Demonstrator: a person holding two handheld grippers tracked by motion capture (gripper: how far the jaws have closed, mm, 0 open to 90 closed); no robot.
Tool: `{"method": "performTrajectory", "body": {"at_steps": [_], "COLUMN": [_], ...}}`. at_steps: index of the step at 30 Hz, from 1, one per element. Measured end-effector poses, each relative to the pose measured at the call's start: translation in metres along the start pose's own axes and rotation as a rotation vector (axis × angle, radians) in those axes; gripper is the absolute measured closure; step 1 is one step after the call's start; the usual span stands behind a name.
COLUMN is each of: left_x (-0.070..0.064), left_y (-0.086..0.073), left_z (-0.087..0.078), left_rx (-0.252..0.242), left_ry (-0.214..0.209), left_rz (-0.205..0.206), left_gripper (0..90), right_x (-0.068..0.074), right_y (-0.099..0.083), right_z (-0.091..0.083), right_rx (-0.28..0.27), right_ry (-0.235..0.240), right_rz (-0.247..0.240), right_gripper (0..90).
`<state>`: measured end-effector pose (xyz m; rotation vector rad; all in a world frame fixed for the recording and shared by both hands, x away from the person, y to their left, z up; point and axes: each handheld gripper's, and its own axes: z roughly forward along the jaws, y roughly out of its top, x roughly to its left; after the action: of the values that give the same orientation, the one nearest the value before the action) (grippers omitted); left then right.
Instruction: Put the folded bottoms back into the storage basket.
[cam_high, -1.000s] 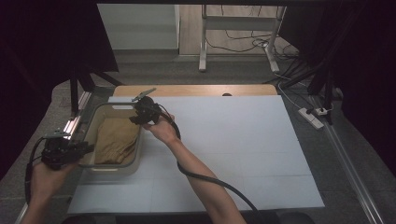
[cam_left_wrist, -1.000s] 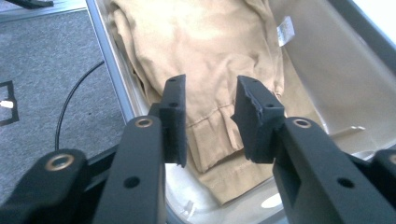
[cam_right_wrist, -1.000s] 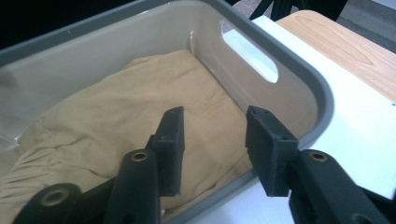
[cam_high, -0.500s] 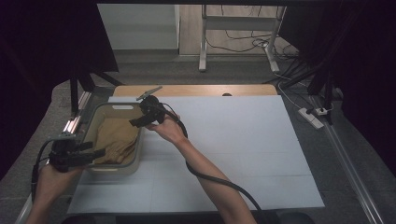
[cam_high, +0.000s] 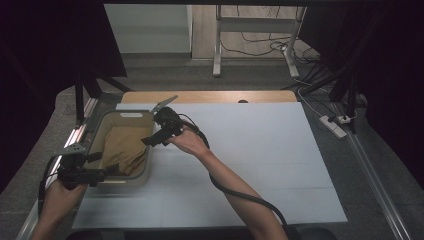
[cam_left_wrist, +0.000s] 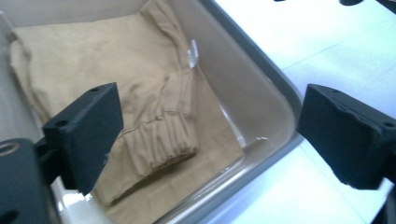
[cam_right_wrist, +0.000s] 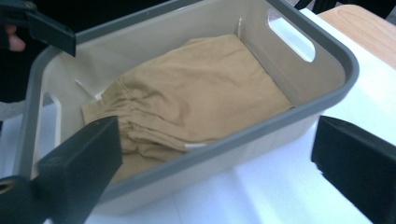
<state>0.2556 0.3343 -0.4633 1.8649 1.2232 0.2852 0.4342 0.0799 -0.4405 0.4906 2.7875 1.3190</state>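
A tan folded garment (cam_right_wrist: 196, 93) lies inside the grey bin (cam_right_wrist: 327, 88) at the table's left. My left gripper (cam_left_wrist: 205, 135) and right gripper (cam_right_wrist: 215, 172) hover over its rim, jaws spread wide, empty.

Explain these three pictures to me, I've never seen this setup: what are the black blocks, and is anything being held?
There is no machine here. A person sits at a white table and holds a hand tool with a two-jaw claw in each hand. The big picture looks down from above: the left claw is at the near end of a grey tub, and the right claw is at the tub's right rim. The other two pictures come from small cameras riding on each claw, so the black blocks are the claw's own jaws. Both stand wide apart and hold nothing. In the tub lies a folded tan garment with a gathered elastic band.
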Motion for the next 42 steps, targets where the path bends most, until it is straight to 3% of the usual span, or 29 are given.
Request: {"method": "performTrajectory", "body": {"at_steps": [3, 9, 14, 20, 29, 42], "left_x": [-0.005, -0.015, -0.026, -0.041, -0.051, -0.062], "left_y": [0.0, 0.002, 0.002, -0.003, -0.012, -0.034], "left_z": [0.001, 0.001, 0.0, 0.0, -0.004, -0.013], "left_rx": [0.0, -0.007, 0.009, 0.023, 0.046, -0.001], "left_ry": [-0.008, -0.044, -0.049, -0.077, -0.128, -0.107], "left_rz": [0.03, 0.061, 0.082, 0.083, 0.065, 0.082], "left_gripper": [3.3, 1.4, 0.0, 0.0, 0.0, 0.0], "right_x": [0.001, 0.006, 0.011, 0.015, 0.023, 0.033], "right_y": [-0.004, -0.01, -0.016, -0.024, -0.032, -0.04], "right_z": [-0.004, -0.01, -0.015, -0.021, -0.034, -0.043], "right_rx": [0.002, 0.011, 0.004, 0.013, 0.008, -0.001], "right_ry": [-0.019, 0.002, 0.001, 0.004, 0.02, 0.038], "right_rz": [-0.018, -0.046, -0.05, -0.06, -0.061, -0.113], "right_gripper": [0.6, 0.5, 0.0, 0.0, 0.0, 0.0]}}
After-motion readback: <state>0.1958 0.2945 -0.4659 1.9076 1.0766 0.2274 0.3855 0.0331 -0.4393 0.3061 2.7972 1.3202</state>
